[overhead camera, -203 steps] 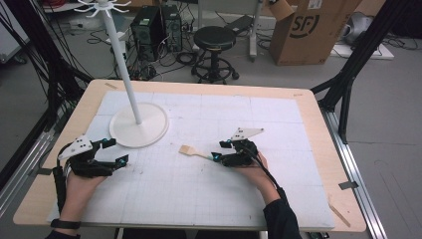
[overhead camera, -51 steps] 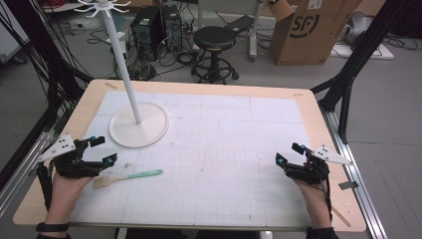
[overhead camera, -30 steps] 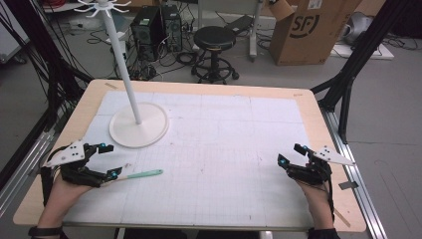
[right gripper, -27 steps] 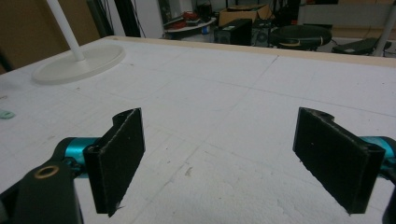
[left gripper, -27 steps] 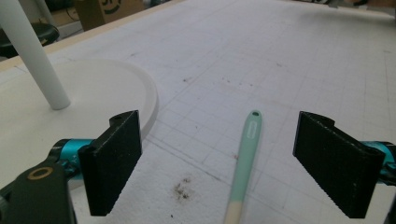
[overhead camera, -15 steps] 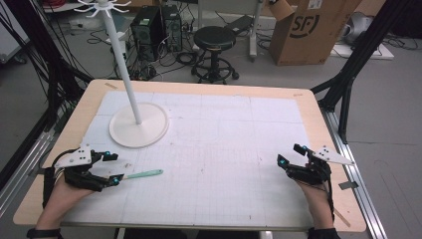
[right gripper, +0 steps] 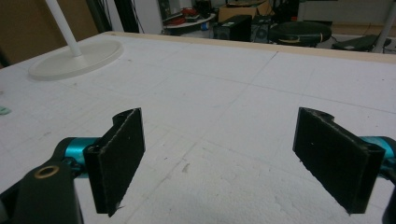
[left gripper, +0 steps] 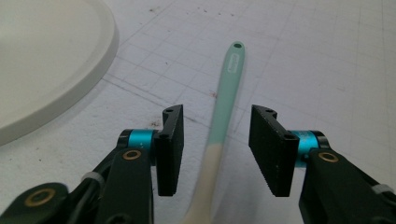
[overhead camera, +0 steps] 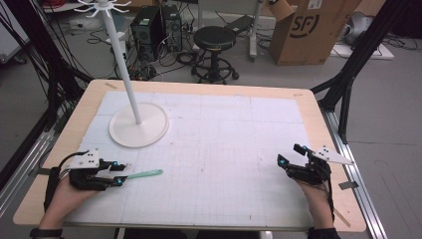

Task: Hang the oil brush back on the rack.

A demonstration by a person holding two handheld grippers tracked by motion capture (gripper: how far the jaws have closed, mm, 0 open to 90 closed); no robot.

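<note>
In the left gripper view, the jaws of the left gripper [left gripper: 215, 154] have just been closing and stand partway in, one on each side of the slim spatula with a mint-green handle and a cream blade end [left gripper: 219, 135]. A gap shows between each pad and the handle, so they do not yet pinch it. The handle runs away from the jaws along the white gridded mat [left gripper: 327, 56], ending in a small hanging hole; the cream part passes down out of the picture between the jaws.

The high view shows the same spatula [overhead camera: 144, 174] lying flat near the counter's front left, its green end pointing toward the middle, with the left gripper [overhead camera: 117, 175] low over its near end; there the gap at the pads is too small to tell.

The right gripper [right gripper: 219, 158] has its jaws spread wide over bare mat. The high view places it [overhead camera: 288, 155] near the front right edge, well apart from the spatula.

Beyond the left gripper stands a white pole stand on a round flat base [overhead camera: 138, 124], just beside the left jaw in the left gripper view.
</note>
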